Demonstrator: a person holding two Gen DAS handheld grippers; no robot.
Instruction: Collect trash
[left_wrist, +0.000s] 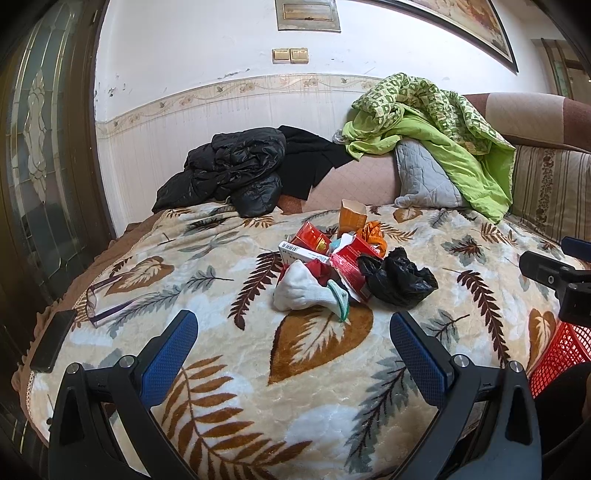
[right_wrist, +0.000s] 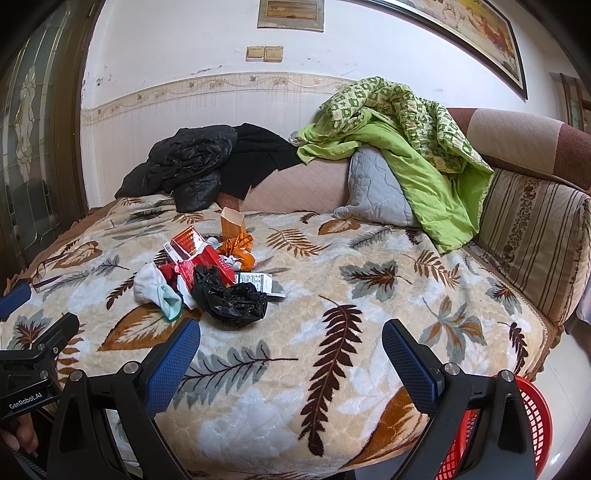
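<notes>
left gripper spread, empty | right gripper spread, empty | left gripper body reads "genrobot.ai" | trash pile ahead

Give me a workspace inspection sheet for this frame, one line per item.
Surface: leaf-print blanket over a sofa.
Job's things: trash pile mid-blanket, with a black plastic bag, red cartons and an orange box; red basket beside the sofa's front edge.
Clutter: eyeglasses, phone, black jacket, green quilt.
Grippers: left hand-held gripper and right hand-held gripper open, empty, short of the pile.
Cables: nothing seen.
Surroundings: wall, switches, framed pictures, glazed door.
</notes>
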